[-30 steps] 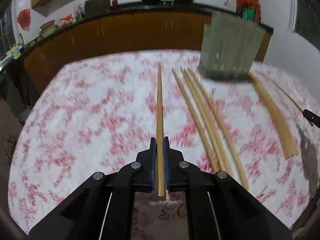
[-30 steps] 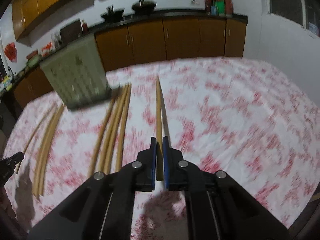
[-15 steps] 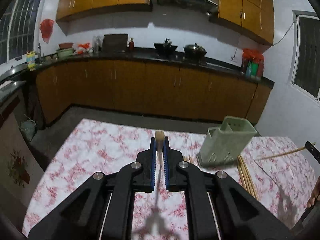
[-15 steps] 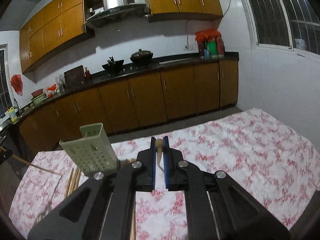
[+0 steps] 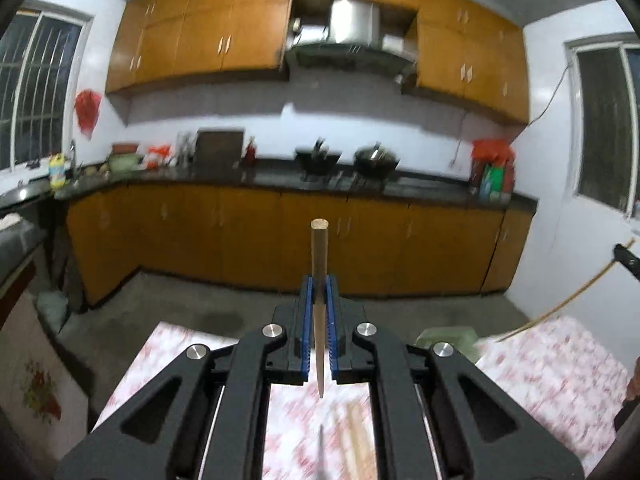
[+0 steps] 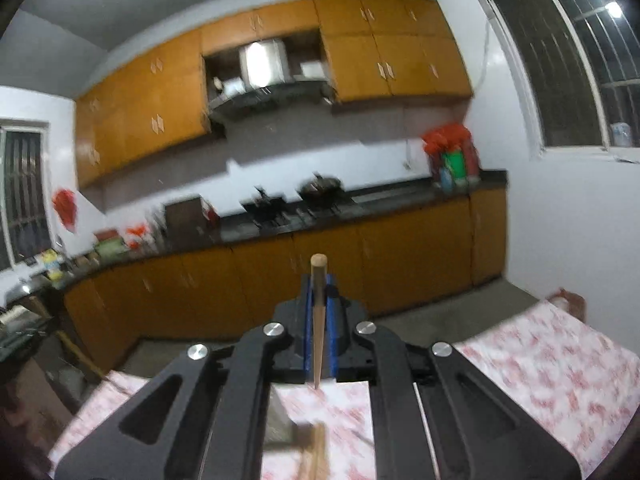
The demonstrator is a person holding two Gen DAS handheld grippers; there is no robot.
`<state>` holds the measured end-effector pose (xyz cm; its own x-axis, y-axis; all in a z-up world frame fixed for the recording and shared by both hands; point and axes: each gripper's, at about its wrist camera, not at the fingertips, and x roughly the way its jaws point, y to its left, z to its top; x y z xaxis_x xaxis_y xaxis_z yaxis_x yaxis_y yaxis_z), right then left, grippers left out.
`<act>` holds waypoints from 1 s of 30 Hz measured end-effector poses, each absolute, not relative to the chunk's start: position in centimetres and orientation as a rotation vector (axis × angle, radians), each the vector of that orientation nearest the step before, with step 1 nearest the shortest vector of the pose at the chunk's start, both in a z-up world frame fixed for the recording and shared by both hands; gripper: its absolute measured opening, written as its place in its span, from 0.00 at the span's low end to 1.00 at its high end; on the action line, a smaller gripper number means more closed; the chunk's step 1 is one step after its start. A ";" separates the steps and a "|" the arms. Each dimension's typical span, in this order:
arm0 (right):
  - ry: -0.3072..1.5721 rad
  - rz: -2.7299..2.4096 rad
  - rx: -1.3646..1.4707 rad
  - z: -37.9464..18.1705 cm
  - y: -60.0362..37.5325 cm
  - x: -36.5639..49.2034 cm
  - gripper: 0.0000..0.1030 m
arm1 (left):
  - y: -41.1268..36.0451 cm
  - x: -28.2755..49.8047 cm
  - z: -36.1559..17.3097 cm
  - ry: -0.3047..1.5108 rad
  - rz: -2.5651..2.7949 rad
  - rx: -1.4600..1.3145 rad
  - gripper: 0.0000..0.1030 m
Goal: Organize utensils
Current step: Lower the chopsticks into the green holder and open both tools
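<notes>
My left gripper (image 5: 319, 280) is shut on a wooden chopstick (image 5: 319, 264) that points forward and up, high above the table. My right gripper (image 6: 319, 278) is shut on another wooden chopstick (image 6: 319, 300), held the same way. In the left wrist view the right gripper's tip (image 5: 626, 258) shows at the far right with its chopstick (image 5: 560, 308) slanting down. The pale green utensil holder (image 5: 448, 338) peeks out behind my left gripper's body. Loose chopsticks (image 5: 358, 440) lie blurred on the table below; they also show in the right wrist view (image 6: 316, 452).
The table has a red-and-white floral cloth (image 5: 552, 364). Beyond it are the floor, brown kitchen cabinets (image 5: 240, 236), a dark counter with woks (image 5: 376, 158) and a white wall (image 6: 560, 220) at the right.
Both grippers have lifted their chopsticks off the table and tilted upward. The view has swung from the tabletop to the kitchen wall, and the holder has dropped low in view.
</notes>
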<state>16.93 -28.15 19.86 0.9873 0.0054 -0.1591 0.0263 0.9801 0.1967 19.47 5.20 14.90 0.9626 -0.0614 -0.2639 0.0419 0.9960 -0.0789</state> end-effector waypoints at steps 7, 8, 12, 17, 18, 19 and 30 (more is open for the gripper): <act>0.161 0.121 0.207 21.8 -26.0 17.6 0.08 | 1.9 18.9 18.3 0.145 -0.148 -0.107 0.07; 0.169 0.127 0.205 21.6 -25.8 17.6 0.08 | 1.6 19.0 18.1 0.141 -0.158 -0.111 0.07; 0.238 0.137 0.185 20.0 -24.5 19.3 0.08 | 0.2 20.7 16.3 0.184 -0.203 -0.133 0.07; 0.335 0.130 0.183 17.3 -23.7 22.4 0.08 | -0.8 23.2 13.0 0.268 -0.209 -0.137 0.07; 0.350 0.130 0.188 17.0 -23.6 22.9 0.08 | -0.8 23.4 12.7 0.278 -0.209 -0.139 0.07; 0.358 0.130 0.190 16.5 -23.4 23.0 0.08 | -0.9 23.8 12.2 0.291 -0.210 -0.141 0.07; 0.357 0.128 0.195 15.7 -23.1 22.3 0.29 | -0.4 24.3 11.4 0.331 -0.196 -0.160 0.35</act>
<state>22.34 -23.10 15.73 0.9292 0.1582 -0.3340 -0.0895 0.9732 0.2118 24.35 -0.42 11.41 0.9271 -0.2166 -0.3058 0.1643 0.9684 -0.1877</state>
